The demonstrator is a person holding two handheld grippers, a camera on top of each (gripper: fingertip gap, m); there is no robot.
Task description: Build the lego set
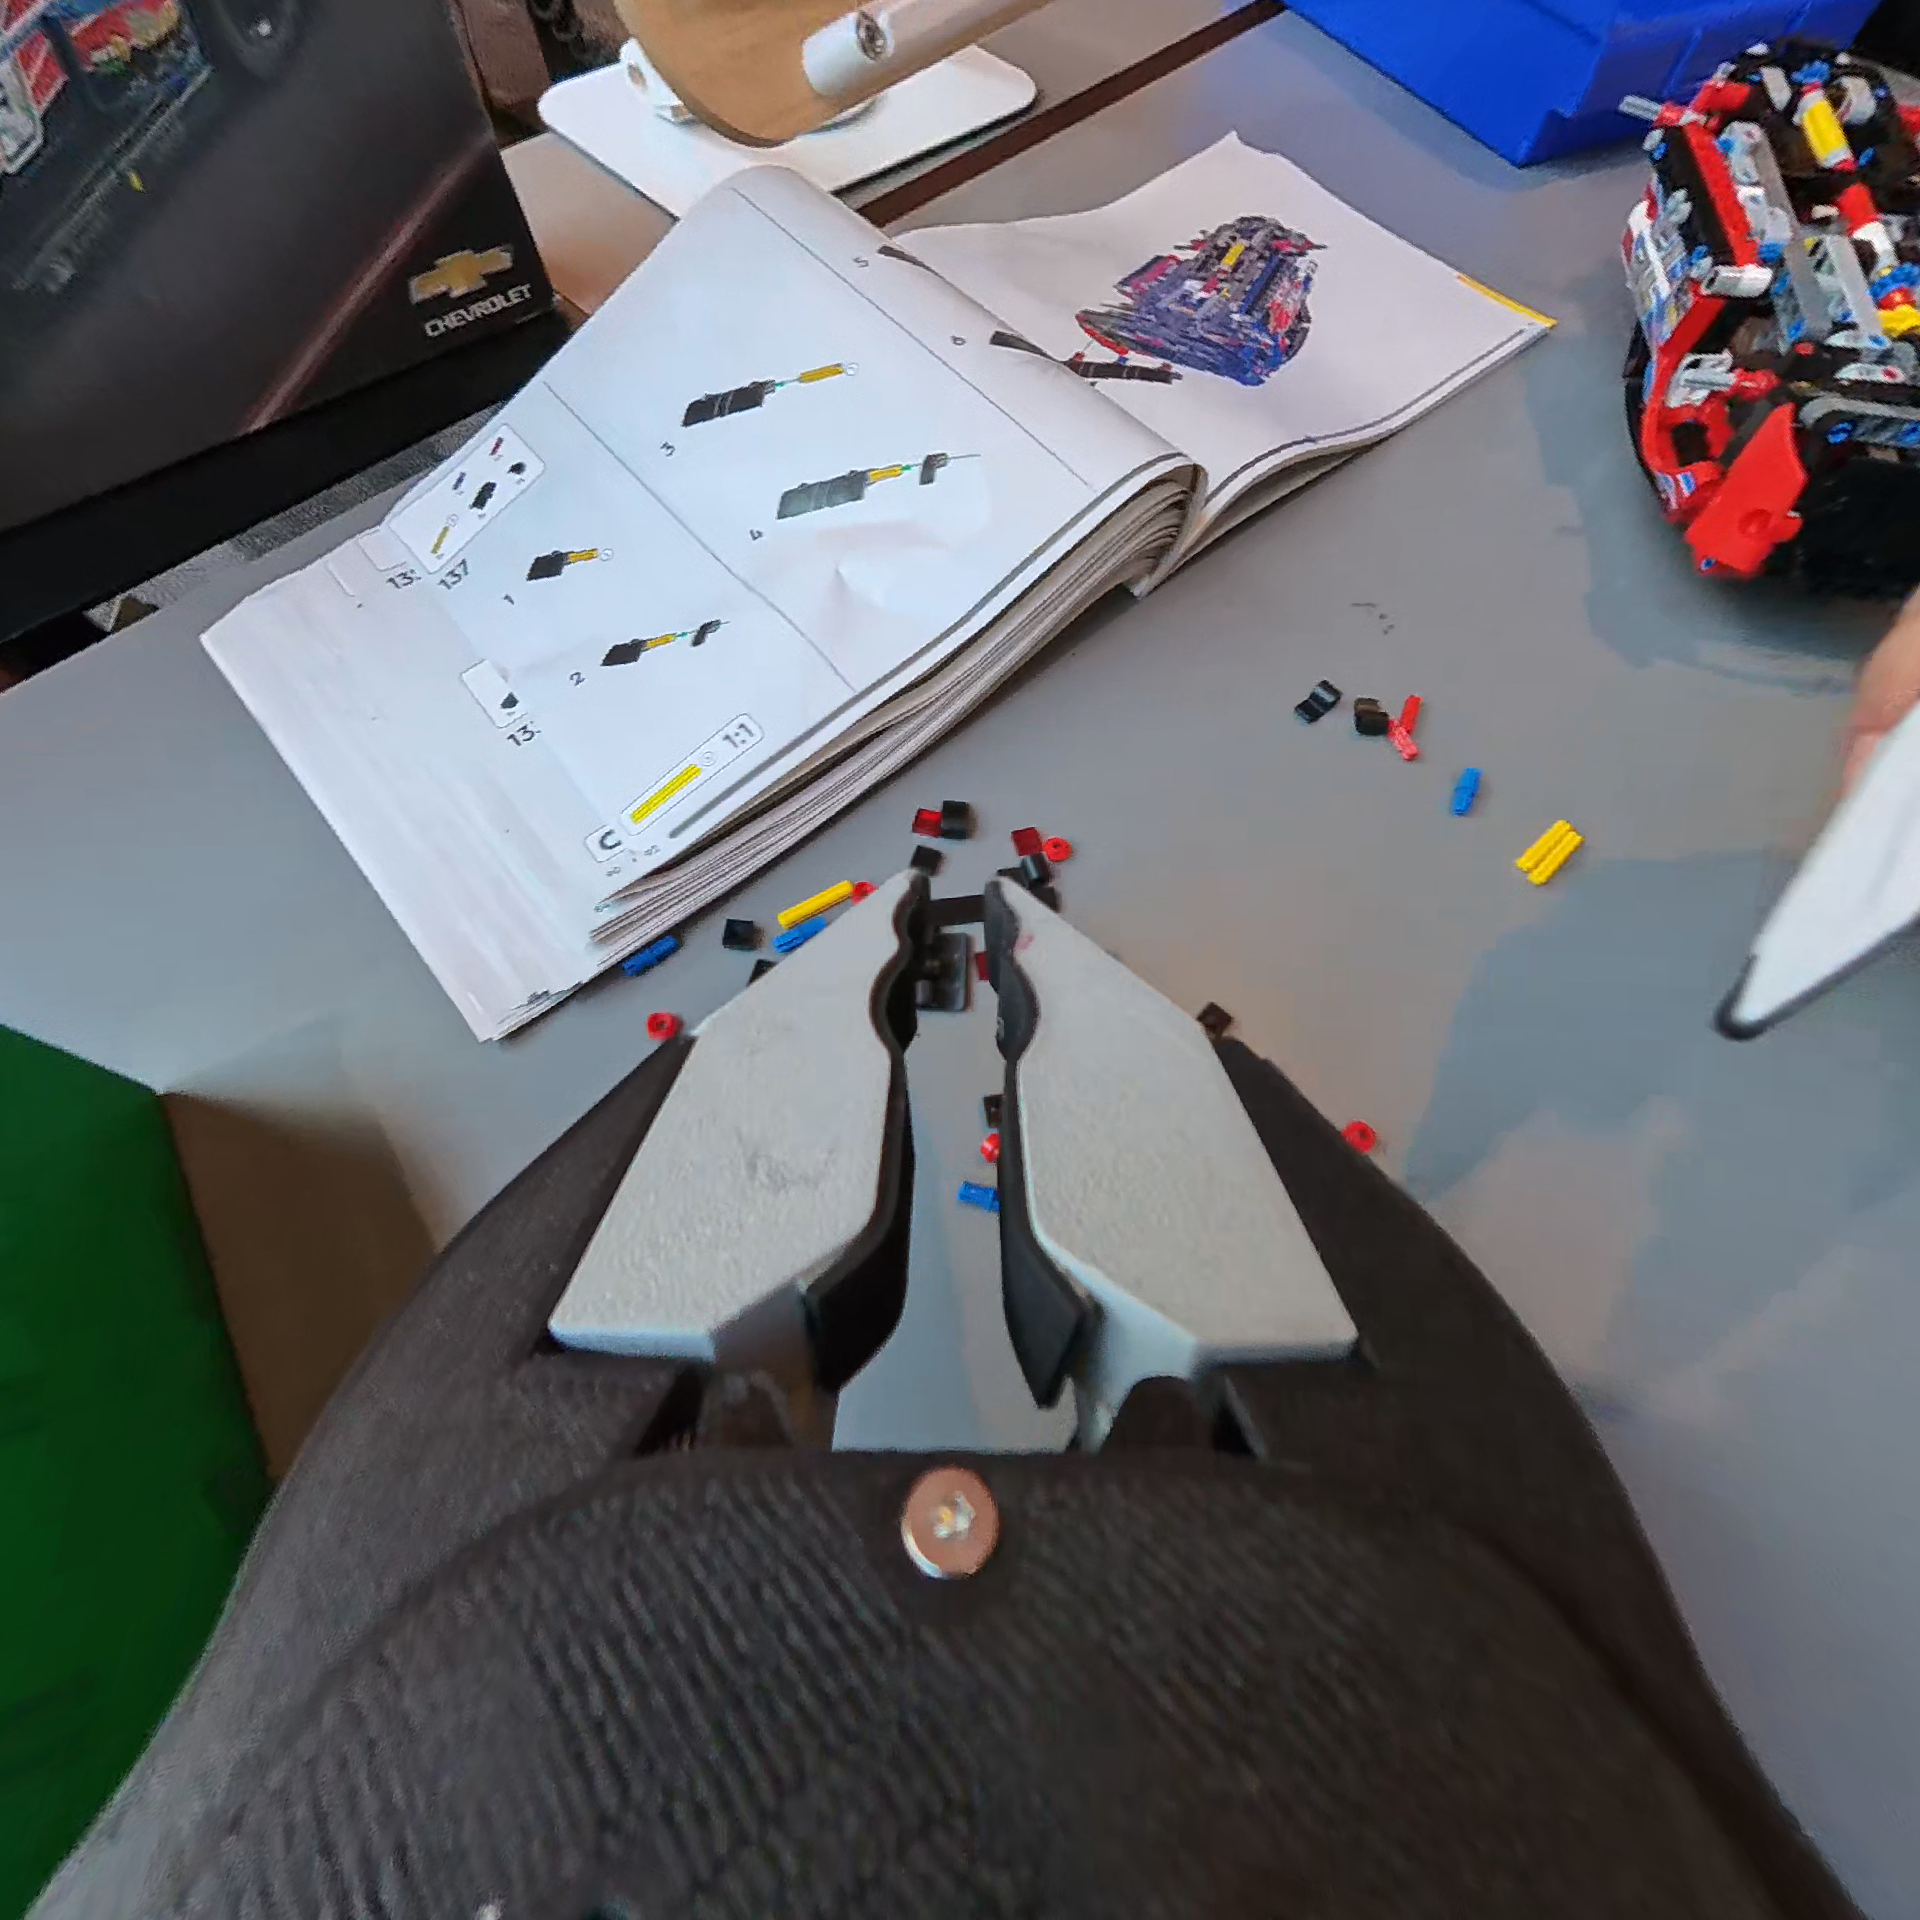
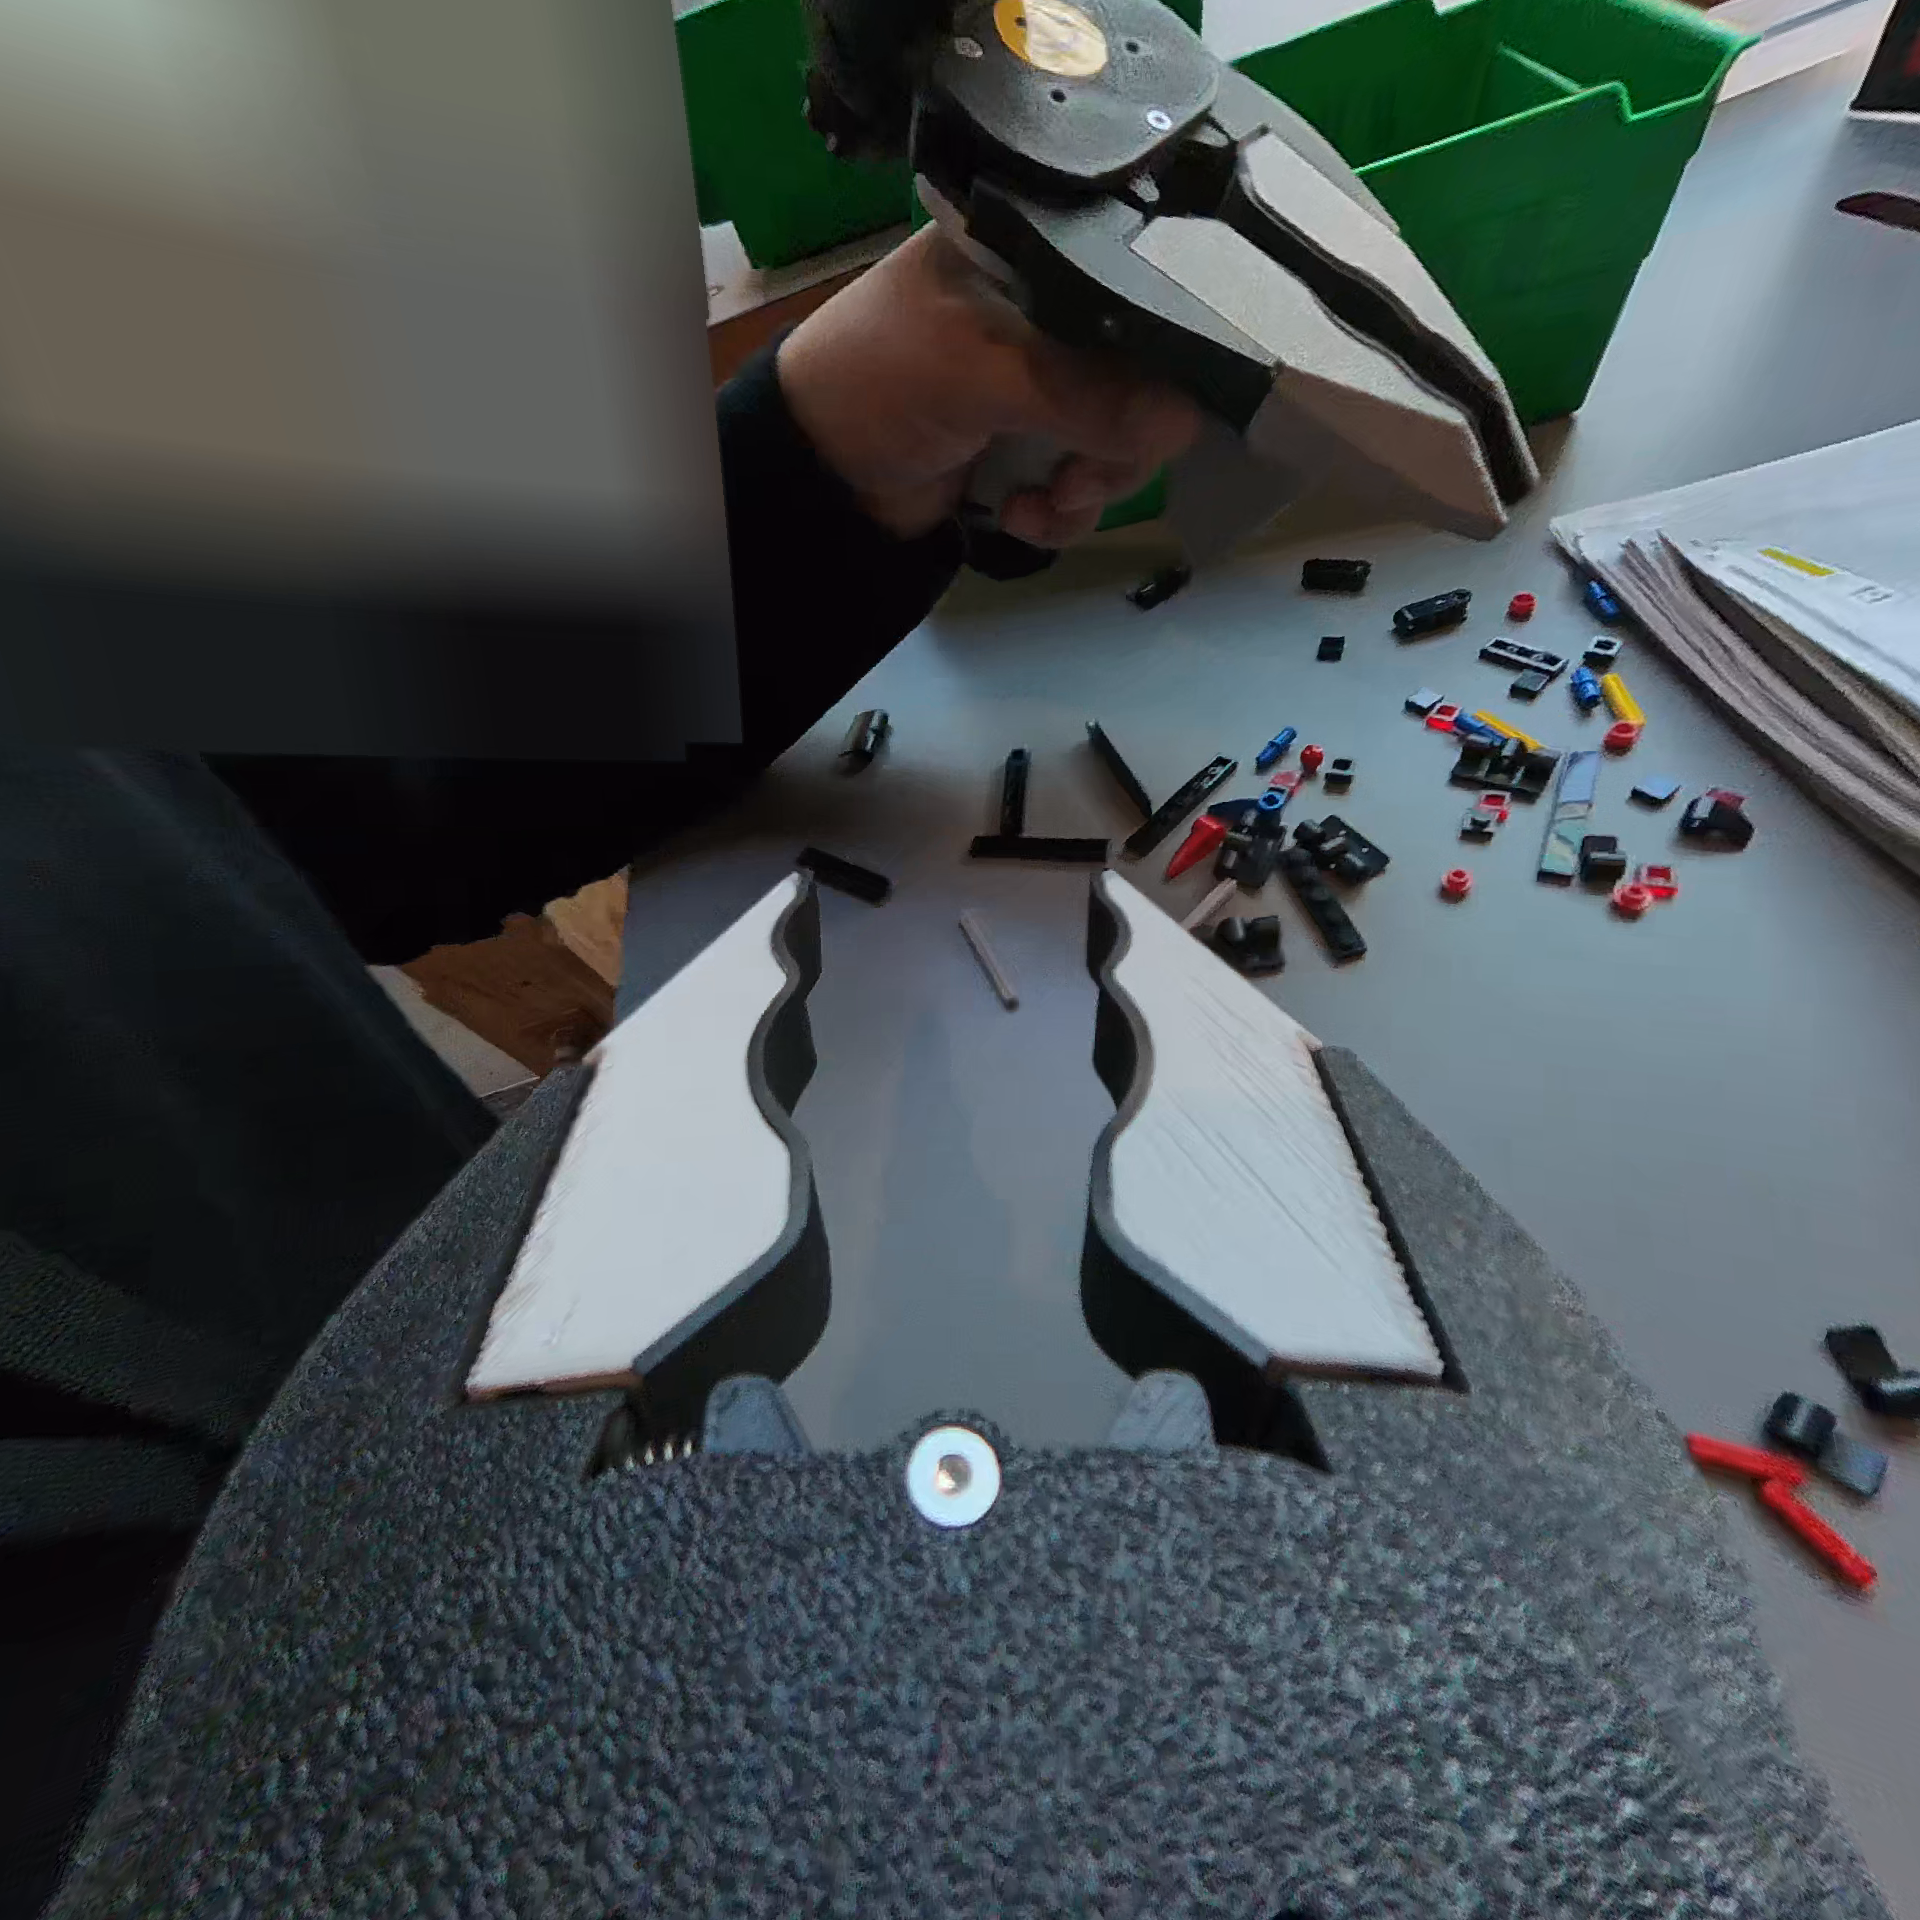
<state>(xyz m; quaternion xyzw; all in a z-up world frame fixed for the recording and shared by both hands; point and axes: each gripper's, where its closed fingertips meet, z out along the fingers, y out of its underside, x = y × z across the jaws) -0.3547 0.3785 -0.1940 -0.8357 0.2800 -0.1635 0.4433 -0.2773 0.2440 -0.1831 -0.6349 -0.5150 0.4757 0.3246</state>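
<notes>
Glossy plastic bricks (image 2: 1330,852) scatter across a smooth, matt grey table (image 2: 1558,1091); a paper manual (image 1: 727,540) lies open, upper left of the left wrist view.

Half-built red-black model (image 1: 1782,312) upright; loose pieces (image 2: 1507,769) scattered on table (image 1: 1351,1039).

We hold the left gripper (image 1: 951,894) tilted down, its jaws nearly together on a small black piece (image 1: 951,971), while our right gripper (image 2: 951,883) hovers level with jaws spread wide.
</notes>
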